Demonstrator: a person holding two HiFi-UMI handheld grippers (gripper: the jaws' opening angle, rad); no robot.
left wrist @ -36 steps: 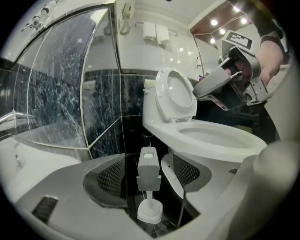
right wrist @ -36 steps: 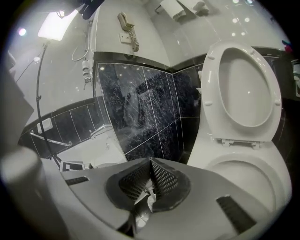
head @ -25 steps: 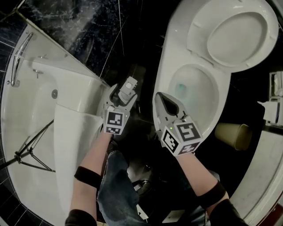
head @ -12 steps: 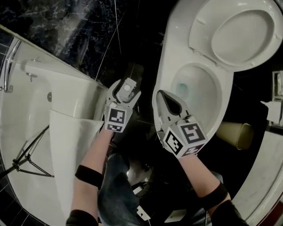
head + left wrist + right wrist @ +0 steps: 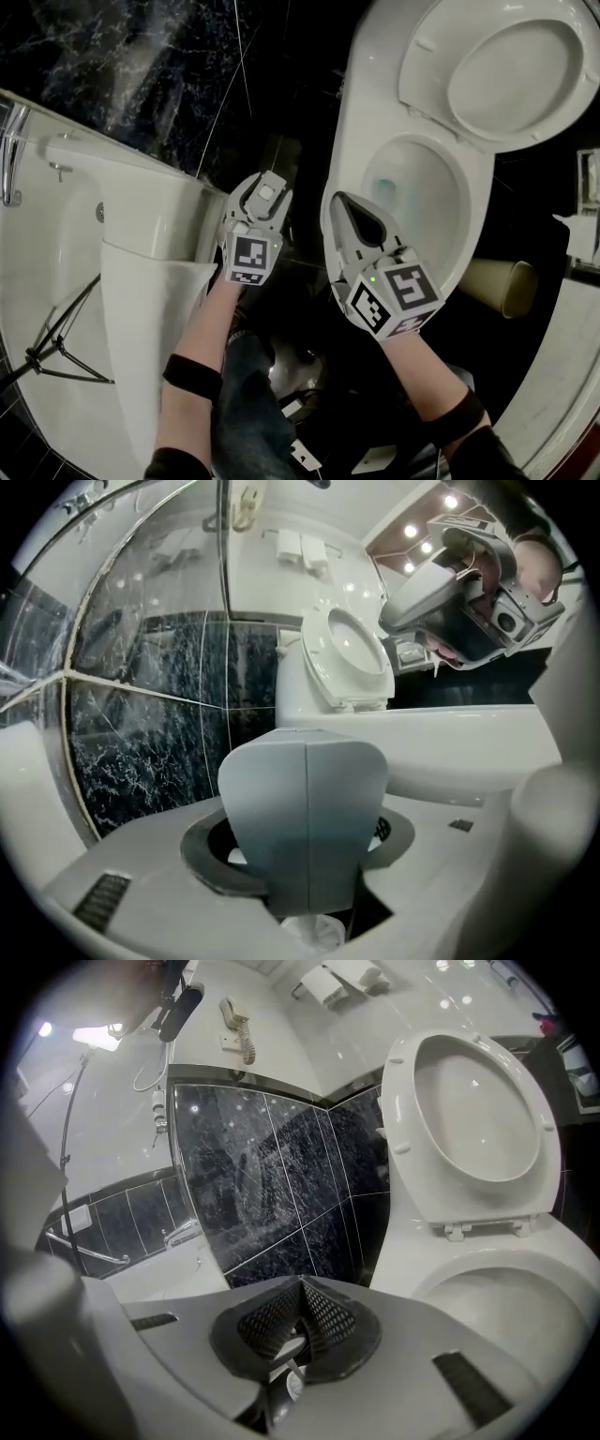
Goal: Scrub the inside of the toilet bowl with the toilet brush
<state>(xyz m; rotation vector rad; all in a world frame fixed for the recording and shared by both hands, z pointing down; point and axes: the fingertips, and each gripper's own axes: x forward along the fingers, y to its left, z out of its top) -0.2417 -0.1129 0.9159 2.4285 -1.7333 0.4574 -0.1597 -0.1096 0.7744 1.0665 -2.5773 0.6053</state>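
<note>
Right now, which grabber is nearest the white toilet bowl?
The right gripper, jaws shut, at the white toilet bowl's rim. The left gripper, jaws just closed on a pale grey block, sits farther away.

the left gripper [image 5: 267, 185] and right gripper [image 5: 340, 204] are pale grey, each with a black-and-white marker cube [image 5: 250, 260]. black arm bands [image 5: 192, 377] show lower down. maybe a tiny green light [image 5: 372, 277].

Dark glossy floor [image 5: 525, 206]: toilet [image 5: 375, 112] stands on it, tan cylindrical container [image 5: 497, 286] just beside, bathtub [image 5: 56, 281] at left.
</note>
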